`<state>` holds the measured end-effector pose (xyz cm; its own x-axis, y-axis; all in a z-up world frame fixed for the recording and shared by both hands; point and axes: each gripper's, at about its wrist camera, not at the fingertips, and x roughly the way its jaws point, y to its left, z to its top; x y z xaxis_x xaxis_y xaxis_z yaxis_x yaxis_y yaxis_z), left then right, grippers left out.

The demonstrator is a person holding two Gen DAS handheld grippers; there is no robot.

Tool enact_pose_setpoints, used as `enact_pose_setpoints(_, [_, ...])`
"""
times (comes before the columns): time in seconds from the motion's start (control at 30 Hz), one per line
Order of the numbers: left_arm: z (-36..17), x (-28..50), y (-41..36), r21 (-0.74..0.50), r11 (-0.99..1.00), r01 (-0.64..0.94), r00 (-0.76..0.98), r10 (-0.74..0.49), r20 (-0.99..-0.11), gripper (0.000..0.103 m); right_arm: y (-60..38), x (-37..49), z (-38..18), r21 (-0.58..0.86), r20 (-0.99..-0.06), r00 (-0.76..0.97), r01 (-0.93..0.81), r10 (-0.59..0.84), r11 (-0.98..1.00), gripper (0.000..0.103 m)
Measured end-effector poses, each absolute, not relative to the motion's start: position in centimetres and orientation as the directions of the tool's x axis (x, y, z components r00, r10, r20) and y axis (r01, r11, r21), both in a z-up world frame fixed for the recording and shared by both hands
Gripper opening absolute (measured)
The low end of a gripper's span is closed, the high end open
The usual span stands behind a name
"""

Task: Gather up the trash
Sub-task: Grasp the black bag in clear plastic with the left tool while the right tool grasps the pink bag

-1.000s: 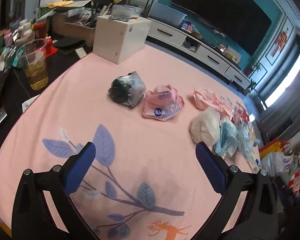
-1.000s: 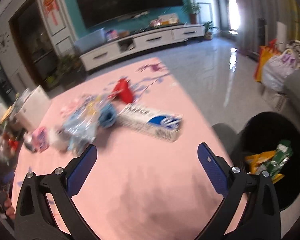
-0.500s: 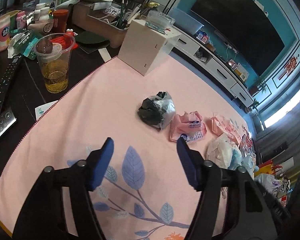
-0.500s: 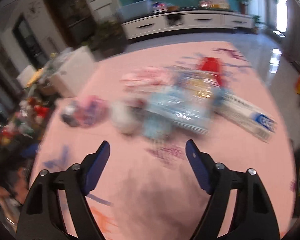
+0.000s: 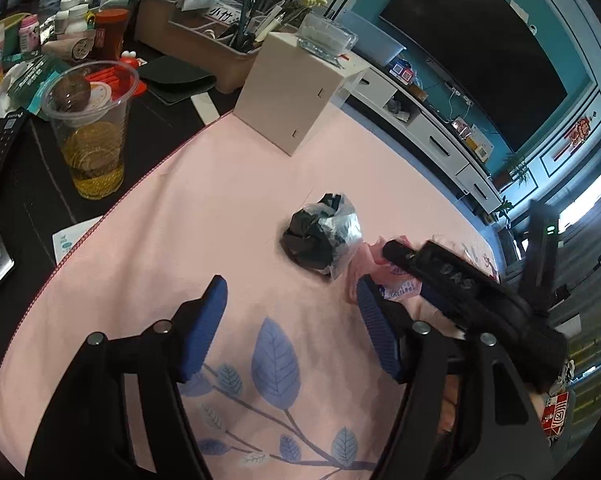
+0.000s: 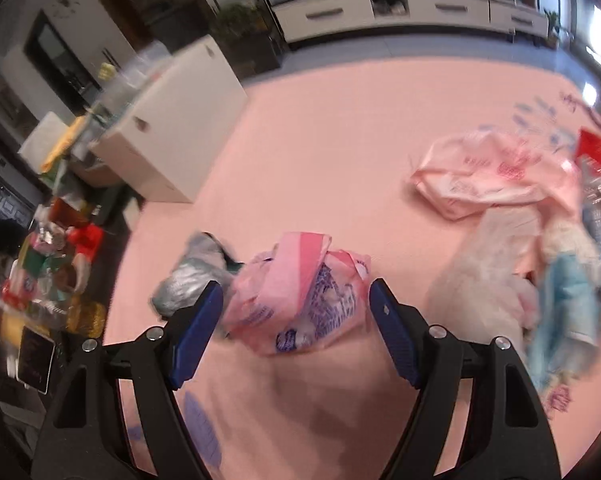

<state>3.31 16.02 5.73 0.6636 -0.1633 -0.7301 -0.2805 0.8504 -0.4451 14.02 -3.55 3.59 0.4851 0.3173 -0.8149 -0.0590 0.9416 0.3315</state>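
Observation:
A black wad in clear plastic [image 5: 322, 238] lies on the pink tablecloth [image 5: 220, 208]; it shows grey and blurred in the right wrist view [image 6: 192, 276]. My left gripper [image 5: 290, 330] is open and empty just short of it. A crumpled pink wrapper [image 6: 300, 300] lies beside the wad, between the open fingers of my right gripper [image 6: 296, 320]. In the left wrist view the right gripper's black body [image 5: 460, 292] covers most of this wrapper [image 5: 396, 288]. More pink, white and blue trash [image 6: 500, 216] lies to the right.
A white box [image 5: 296, 92] stands at the cloth's far edge. A plastic cup of yellow drink [image 5: 92, 132], remotes, bottles and a tray of pens crowd the dark table to the left. A TV cabinet [image 6: 400, 8] stands beyond.
My right gripper swung left from the bin side and came down around the pink wrapper, narrowing its jaws. My left gripper also narrowed and drew nearer the black wad.

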Motion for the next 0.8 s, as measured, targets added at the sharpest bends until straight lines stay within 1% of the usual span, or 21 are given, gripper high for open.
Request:
enact_pose_setpoints(0.07, [5.4, 3.7, 16.2, -0.453, 0.844, -0.285, 0.666, -0.165, -0.727, 0.075, -3.7, 14.0, 3.3, 0.343, -0.806, 0.488, -0.079, 0.336, 0.936, 0.069])
enact_pose_setpoints(0.1, [5.1, 4.0, 16.4, -0.464, 0.837, -0.290, 0.664, -0.173, -0.727, 0.078, -3.7, 13.9, 3.6, 0.351, -0.803, 0.479, -0.098, 0.354, 0.931, 0.062])
enact_pose_setpoints(0.13, [4.8, 4.1, 16.5, -0.473, 0.830, -0.296, 0.660, -0.181, -0.729, 0.078, -3.9, 13.8, 3.9, 0.350, -0.803, 0.479, -0.101, 0.354, 0.931, 0.057])
enact_pose_setpoints(0.23, [4.1, 4.9, 16.6, -0.513, 0.799, -0.313, 0.647, -0.216, -0.731, 0.080, -4.8, 13.5, 4.9, 0.347, -0.799, 0.493, -0.089, 0.344, 0.934, 0.048])
enact_pose_setpoints(0.27, [4.2, 5.3, 16.4, -0.513, 0.800, -0.309, 0.647, -0.218, -0.731, 0.081, -5.3, 13.4, 5.4, 0.357, -0.795, 0.496, -0.085, 0.350, 0.930, 0.047])
enact_pose_setpoints(0.33, [4.7, 6.1, 16.0, -0.495, 0.817, -0.295, 0.654, -0.205, -0.728, 0.088, -6.7, 13.1, 6.9, 0.384, -0.772, 0.519, -0.077, 0.366, 0.920, 0.047])
enact_pose_setpoints(0.43, [5.2, 7.8, 15.7, -0.474, 0.833, -0.286, 0.669, -0.180, -0.721, 0.091, -9.3, 12.0, 9.9, 0.425, -0.717, 0.581, -0.073, 0.385, 0.902, 0.047])
enact_pose_setpoints(0.53, [4.6, 10.0, 15.4, -0.478, 0.827, -0.296, 0.650, -0.192, -0.735, 0.091, -11.4, 10.8, 12.5, 0.439, -0.662, 0.646, -0.078, 0.381, 0.895, 0.047])
enact_pose_setpoints(0.63, [3.2, 12.2, 14.4, -0.488, 0.821, -0.297, 0.629, -0.216, -0.747, 0.090, -12.6, 9.8, 14.2, 0.408, -0.634, 0.699, -0.063, 0.332, 0.911, 0.047])
enact_pose_setpoints(0.7, [2.4, 13.2, 13.5, -0.446, 0.848, -0.287, 0.596, -0.206, -0.776, 0.090, -13.1, 9.5, 14.8, 0.400, -0.620, 0.719, -0.055, 0.314, 0.915, 0.047])
enact_pose_setpoints(0.8, [1.2, 13.9, 12.8, -0.418, 0.857, -0.301, 0.575, -0.186, -0.796, 0.083, -13.9, 9.3, 15.2, 0.417, -0.607, 0.724, -0.060, 0.327, 0.907, 0.048])
